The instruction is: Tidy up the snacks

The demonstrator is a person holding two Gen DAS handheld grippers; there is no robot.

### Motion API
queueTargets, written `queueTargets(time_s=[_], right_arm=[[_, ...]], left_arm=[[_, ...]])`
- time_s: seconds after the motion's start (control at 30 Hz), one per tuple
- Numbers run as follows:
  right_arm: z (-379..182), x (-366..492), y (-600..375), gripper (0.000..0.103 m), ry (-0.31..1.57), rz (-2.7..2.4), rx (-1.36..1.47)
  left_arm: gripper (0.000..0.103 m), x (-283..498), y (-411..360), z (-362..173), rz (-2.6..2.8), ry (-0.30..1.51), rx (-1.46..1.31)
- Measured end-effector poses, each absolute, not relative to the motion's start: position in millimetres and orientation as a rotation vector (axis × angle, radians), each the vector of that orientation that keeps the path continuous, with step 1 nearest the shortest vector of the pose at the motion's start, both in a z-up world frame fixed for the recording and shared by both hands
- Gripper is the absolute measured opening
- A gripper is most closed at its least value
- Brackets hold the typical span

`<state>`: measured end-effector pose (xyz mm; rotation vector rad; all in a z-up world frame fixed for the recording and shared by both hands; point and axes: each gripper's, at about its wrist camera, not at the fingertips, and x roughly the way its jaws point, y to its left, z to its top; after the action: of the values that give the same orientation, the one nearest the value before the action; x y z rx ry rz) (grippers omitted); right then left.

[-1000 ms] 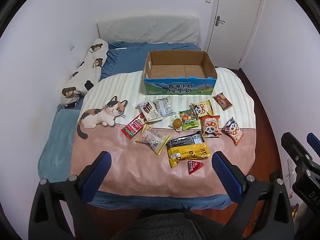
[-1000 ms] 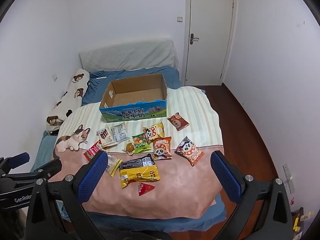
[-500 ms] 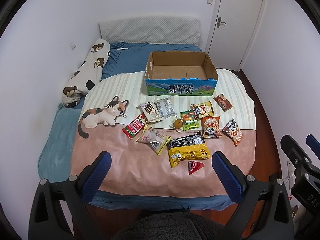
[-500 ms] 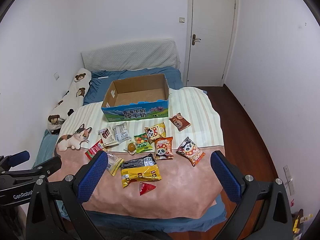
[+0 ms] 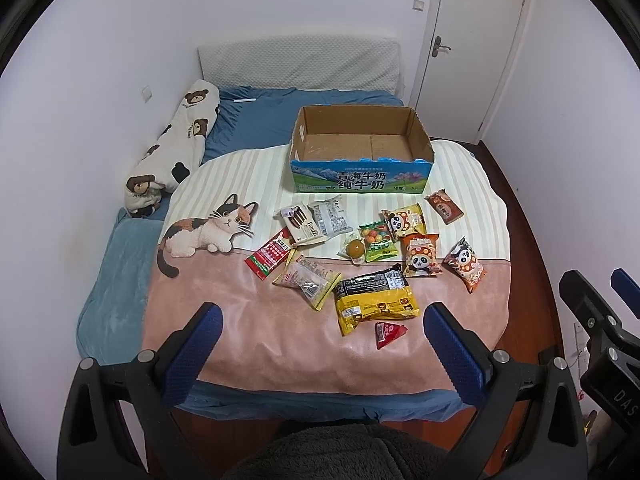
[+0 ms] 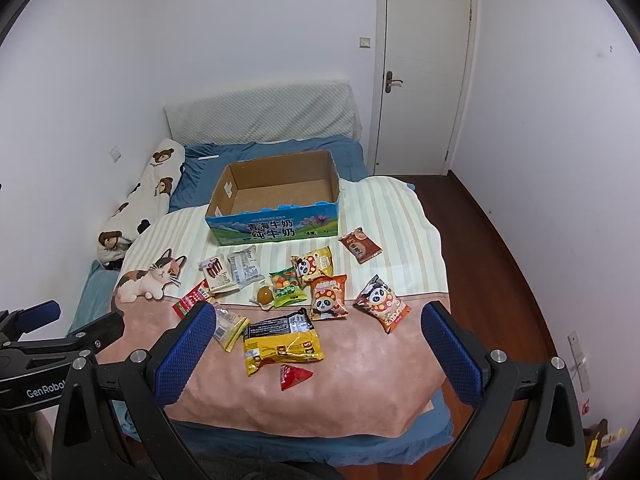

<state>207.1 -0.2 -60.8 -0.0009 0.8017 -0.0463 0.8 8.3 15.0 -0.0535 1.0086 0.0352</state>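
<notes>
Left claw [image 5: 322,334]: jaws wide apart, holding nothing, low in the frame over the near edge of the bed.
Right claw [image 6: 318,334]: likewise spread and empty, hanging above the pink end of the blanket [image 6: 360,380].
Nearest snacks: the red triangle packet [image 6: 294,376] and the yellow bag [image 6: 282,344] lie between the right claw's fingers in its view, centre of frame; the yellow bag is just beside a clear wrapper [image 6: 228,328].
Other snacks: panda packets [image 6: 328,298], a green candy bag [image 6: 286,286] and a brown packet [image 6: 360,245] are scattered mid-frame, several overlapping.
Box [image 6: 276,200]: open, nothing inside, upper centre of the frame beyond the snacks.
Risk, grip: flat slippery film on soft bedding may slide away, or the pads may pinch the blanket instead.
Risk, crowding: overlapping packets could come up two at once and drop.
Risk, claws: both aimed at the same cluster, so they could collide.
Risk, box: a low carry could catch the near wall and push the box back.
</notes>
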Motion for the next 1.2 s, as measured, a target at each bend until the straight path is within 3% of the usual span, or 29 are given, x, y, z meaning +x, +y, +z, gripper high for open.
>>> queueTargets(time_s=[1.2], right_arm=[[-63.0,198.1,2.1,0.103,0.807,-0.041,-0.010]], left_arm=[[0.103,-9.1,2.4,19.6,0.035,1.013,-0.068]])
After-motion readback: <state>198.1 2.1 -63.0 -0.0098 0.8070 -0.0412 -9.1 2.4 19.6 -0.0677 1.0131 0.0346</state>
